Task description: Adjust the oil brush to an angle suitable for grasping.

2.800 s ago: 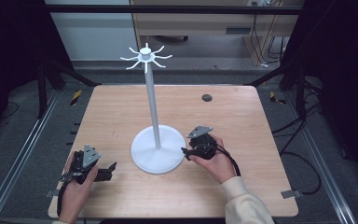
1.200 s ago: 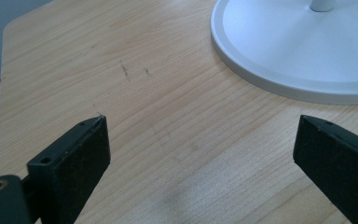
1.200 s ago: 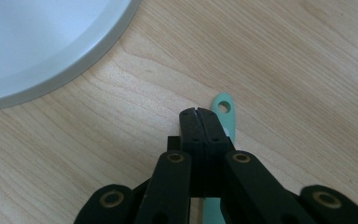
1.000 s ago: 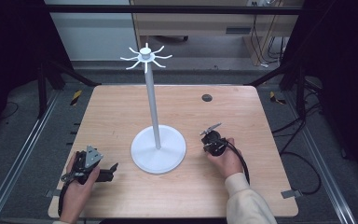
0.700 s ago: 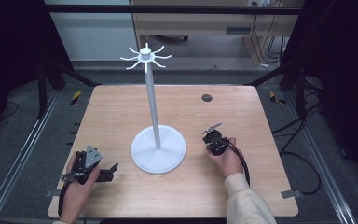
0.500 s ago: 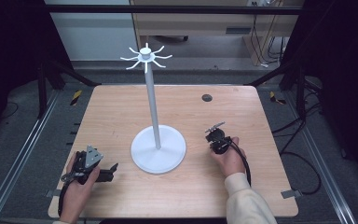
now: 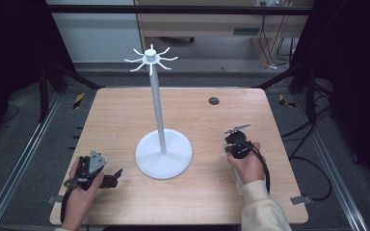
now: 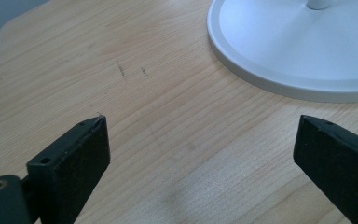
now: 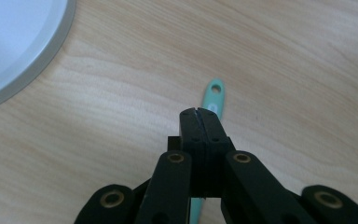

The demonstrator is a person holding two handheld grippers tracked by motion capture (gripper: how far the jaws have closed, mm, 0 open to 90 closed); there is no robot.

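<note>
Right tongs (image 9: pixel 199 112) pressed together over a mint-green handle (image 9: pixel 214 95) lying flat on the counter (image 7: pixel 125 120), likely lining up a pickup; left tongs (image 8: pixel 200 154) spread wide, empty, beside the white stand base (image 8: pixel 298 46).

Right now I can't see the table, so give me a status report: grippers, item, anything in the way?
Left gripper open, empty, low over the table. Right gripper shut on thin mint-green handle. White hook stand upright between them, hooks bare.
</note>
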